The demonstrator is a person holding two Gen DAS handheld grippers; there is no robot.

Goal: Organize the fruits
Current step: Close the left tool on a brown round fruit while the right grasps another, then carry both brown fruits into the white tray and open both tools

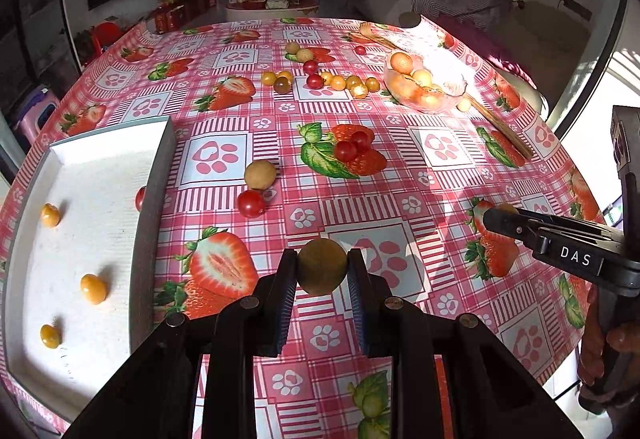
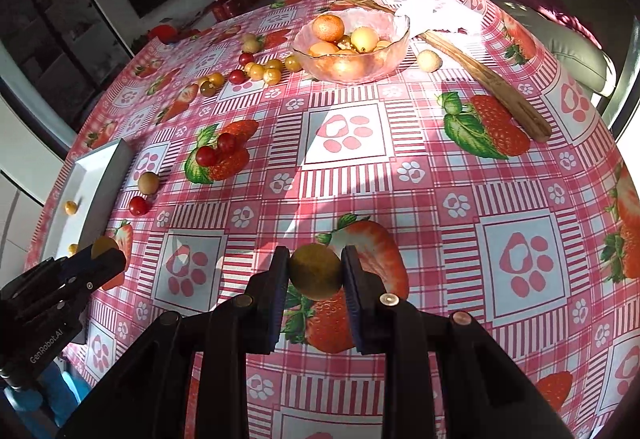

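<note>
Fruit spread across a round table covered in a pink-and-red checked oilcloth (image 1: pixel 400 175) printed with strawberries and paw marks.

Left gripper (image 1: pixel 322 273): jaws narrowed onto a round brownish-tan longan (image 1: pixel 322 266), clamped between the blue-ribbed pads above the cloth. Seen from the right wrist at the lower left, tan fruit showing at its tip.

Right gripper (image 2: pixel 316 272): jaws likewise closed on a second round tan longan (image 2: pixel 316 271), held over a printed strawberry.

White rectangular tray with grey outer wall (image 1: pixel 158 175): at the left table edge; three small yellow-orange berries (image 1: pixel 93 288) lie apart on its floor, and a red cherry tomato shows just inside its right wall.

Loose longan (image 1: pixel 260 175) and red cherry tomato (image 1: pixel 251 203): just beside each other, near the tray's right wall.

Pair of red cherry tomatoes (image 1: pixel 352 146): touching, mid-table on a printed strawberry.

Mixed cluster of yellow berries and red tomatoes (image 1: pixel 320 79): far side, left of the bowl.

Clear glass bowl (image 2: pixel 394 43): far right side, holding an orange mandarin and pale round fruits; one pale fruit (image 2: pixel 429 60) just outside it.

Long wooden fork (image 2: pixel 480 75): lying diagonally beside the bowl.
</note>
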